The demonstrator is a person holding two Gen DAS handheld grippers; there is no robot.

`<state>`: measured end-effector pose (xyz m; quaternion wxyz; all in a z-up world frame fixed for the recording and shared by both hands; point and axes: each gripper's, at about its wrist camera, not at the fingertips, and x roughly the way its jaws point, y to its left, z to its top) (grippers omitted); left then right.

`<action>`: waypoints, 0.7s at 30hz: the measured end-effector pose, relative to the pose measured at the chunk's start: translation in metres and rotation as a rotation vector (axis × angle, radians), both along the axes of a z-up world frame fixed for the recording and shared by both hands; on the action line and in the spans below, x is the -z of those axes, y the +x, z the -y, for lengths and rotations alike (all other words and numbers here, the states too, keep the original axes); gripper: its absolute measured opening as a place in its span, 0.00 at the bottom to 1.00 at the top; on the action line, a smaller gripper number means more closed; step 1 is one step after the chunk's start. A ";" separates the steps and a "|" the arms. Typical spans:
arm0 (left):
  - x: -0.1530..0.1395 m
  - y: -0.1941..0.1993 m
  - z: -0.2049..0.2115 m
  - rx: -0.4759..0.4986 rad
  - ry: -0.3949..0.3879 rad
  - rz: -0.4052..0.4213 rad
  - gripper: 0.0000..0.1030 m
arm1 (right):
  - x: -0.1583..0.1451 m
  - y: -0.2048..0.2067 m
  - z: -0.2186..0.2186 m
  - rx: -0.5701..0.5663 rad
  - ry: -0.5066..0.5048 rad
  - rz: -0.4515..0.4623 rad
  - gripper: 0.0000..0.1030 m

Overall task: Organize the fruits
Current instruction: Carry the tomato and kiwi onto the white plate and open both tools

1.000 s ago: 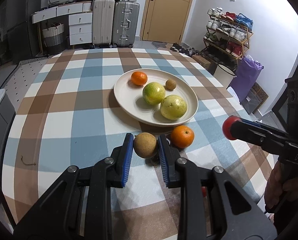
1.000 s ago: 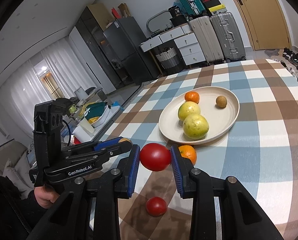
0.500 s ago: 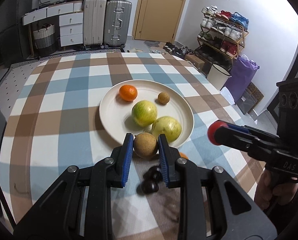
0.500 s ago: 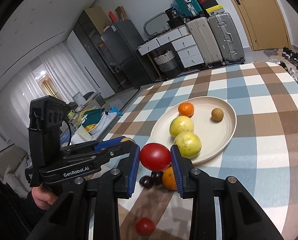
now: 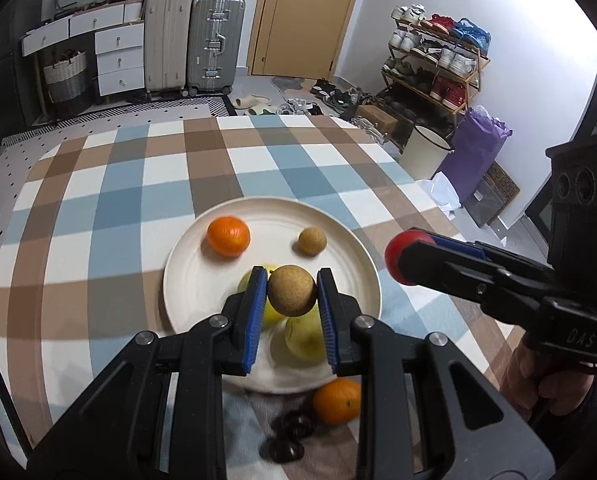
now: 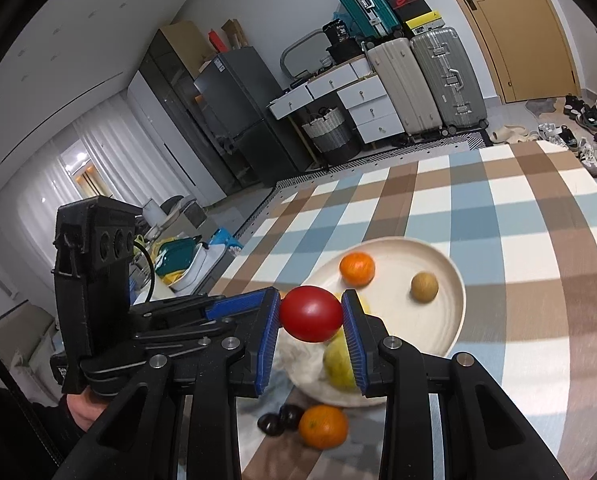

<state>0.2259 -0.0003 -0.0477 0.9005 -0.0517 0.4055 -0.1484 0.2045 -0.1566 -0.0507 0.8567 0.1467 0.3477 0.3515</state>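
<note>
My left gripper [image 5: 292, 295] clamps the brown fruit [image 5: 291, 290], my right gripper [image 6: 310, 314] the tomato [image 6: 311, 313] — both held above the plate [image 5: 194, 276] for dropping in.

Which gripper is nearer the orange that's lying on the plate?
Left. The left gripper, shut on a brown fruit, hangs over the plate near the orange; the right gripper, clamping a tomato, sits beyond the rim.

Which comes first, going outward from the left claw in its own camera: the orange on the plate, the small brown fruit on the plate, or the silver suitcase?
1. Small brown fruit: on the plate, just beyond the left claw, slightly right.
2. Orange: on the plate, left; nearly as close, only narrowly second.
3. Silver suitcase: far off against the back wall.
</note>
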 end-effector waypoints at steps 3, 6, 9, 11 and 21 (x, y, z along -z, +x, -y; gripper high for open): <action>-0.002 0.016 0.002 0.004 -0.003 0.002 0.22 | -0.002 0.011 0.002 0.006 0.000 0.002 0.31; 0.001 0.033 0.006 0.021 -0.010 -0.019 0.22 | -0.002 0.021 0.004 0.011 0.002 -0.003 0.31; 0.007 0.046 0.012 0.039 -0.029 -0.045 0.22 | -0.001 0.030 0.008 0.023 0.015 0.004 0.31; 0.011 0.054 0.015 0.043 -0.024 -0.054 0.22 | 0.000 0.036 0.011 0.032 0.021 0.004 0.31; 0.039 0.085 0.035 0.092 -0.021 -0.126 0.22 | 0.031 0.064 0.018 0.058 0.007 -0.071 0.31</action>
